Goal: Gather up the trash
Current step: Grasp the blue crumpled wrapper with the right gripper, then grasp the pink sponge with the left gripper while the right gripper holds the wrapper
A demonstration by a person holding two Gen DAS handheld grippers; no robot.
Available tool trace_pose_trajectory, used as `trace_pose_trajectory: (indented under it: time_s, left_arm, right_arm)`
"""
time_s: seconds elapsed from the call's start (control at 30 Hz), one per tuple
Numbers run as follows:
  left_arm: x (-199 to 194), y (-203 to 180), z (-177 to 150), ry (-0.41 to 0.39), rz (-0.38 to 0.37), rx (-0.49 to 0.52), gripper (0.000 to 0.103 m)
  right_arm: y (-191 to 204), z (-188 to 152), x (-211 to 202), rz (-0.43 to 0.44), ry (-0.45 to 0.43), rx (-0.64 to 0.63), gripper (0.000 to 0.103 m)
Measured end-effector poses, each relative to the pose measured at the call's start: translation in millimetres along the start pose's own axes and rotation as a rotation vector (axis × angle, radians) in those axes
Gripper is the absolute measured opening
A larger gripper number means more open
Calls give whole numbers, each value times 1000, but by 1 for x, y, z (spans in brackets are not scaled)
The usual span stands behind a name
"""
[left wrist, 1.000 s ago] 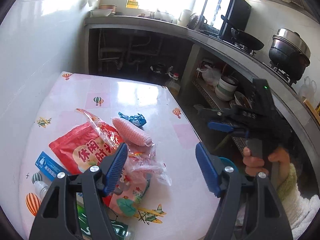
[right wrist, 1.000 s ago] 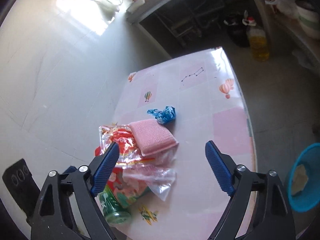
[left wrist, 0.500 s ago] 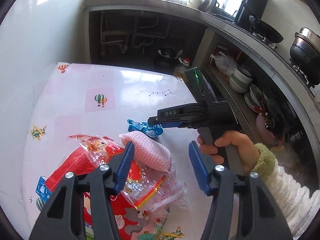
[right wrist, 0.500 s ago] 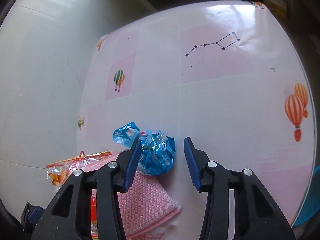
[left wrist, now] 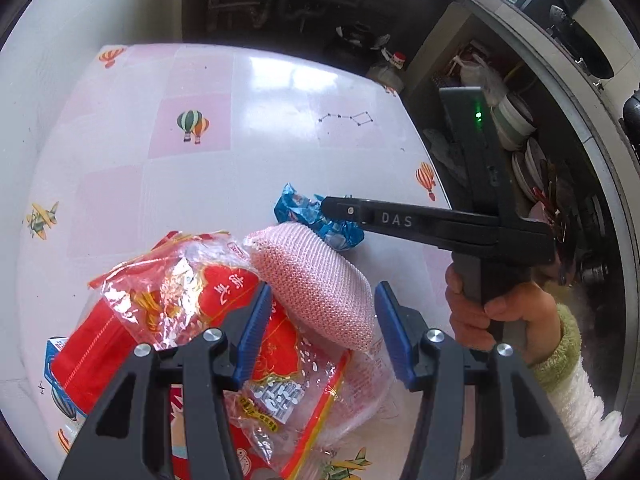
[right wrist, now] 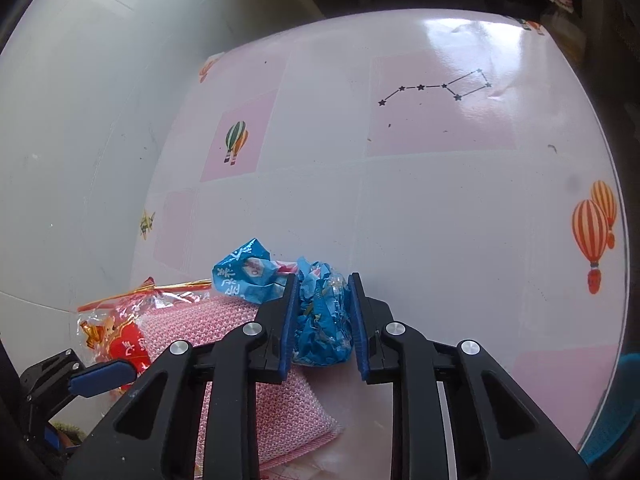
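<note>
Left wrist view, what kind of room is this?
Most likely a home kitchen: a long counter runs along the far side with a dark wok on it, stacked bowls sit on the shelf beneath, and a table with a pink balloon-print cover holds snack wrappers.

"DAS" on the right claw (left wrist: pixel 326 210)'s black arm.

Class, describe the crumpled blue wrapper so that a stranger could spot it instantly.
Find the pink-and-white table. Beside its litter pile, the crumpled blue wrapper lies against a pink knitted pad, clamped by the right gripper. It is the only shiny blue piece; neighbouring packets are red.
</note>
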State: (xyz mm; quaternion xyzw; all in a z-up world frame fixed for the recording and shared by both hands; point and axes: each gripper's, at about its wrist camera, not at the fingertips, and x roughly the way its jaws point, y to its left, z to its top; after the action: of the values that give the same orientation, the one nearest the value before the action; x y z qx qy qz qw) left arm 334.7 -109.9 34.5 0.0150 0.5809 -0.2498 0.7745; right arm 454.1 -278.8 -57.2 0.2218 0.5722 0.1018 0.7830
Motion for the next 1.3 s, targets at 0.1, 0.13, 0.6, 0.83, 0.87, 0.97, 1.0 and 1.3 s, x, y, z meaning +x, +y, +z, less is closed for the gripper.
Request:
trace_pose_trajectory:
  time_s: [0.1, 0.13, 0.6, 0.83, 0.87, 0.97, 1.0, 1.3]
  left_arm:
    - [14, -8, 0, 51, 11, 22, 52]
    - [19, -12, 0, 66, 16, 30, 52]
    - [61, -65, -1, 167, 27, 139, 52]
    - [78, -91, -7, 205, 21, 137, 70]
    - [79, -95, -8, 209, 18, 133, 72]
    - [85, -107, -9, 221, 9, 125, 79]
    - [87, -111, -10, 225, 9, 119, 82]
    - [90, -153, -24, 144, 29, 209, 86]
  right_arm:
    - [-8, -6, -8, -21, -18, 9, 22]
    - [-12, -8, -10, -25, -24, 13, 22]
    - [-80, -74, -72, -62, -165, 204, 21]
    - [-111, -113, -122, -34, -321, 327, 21]
    - [-114, -121, -129, -36, -340, 339, 21]
    - [-121, -147, -149, -53, -383, 365, 21]
    - [-123, -156, -154, -59, -396, 374, 21]
    - [-150, -220, -182, -25, -454, 477, 22]
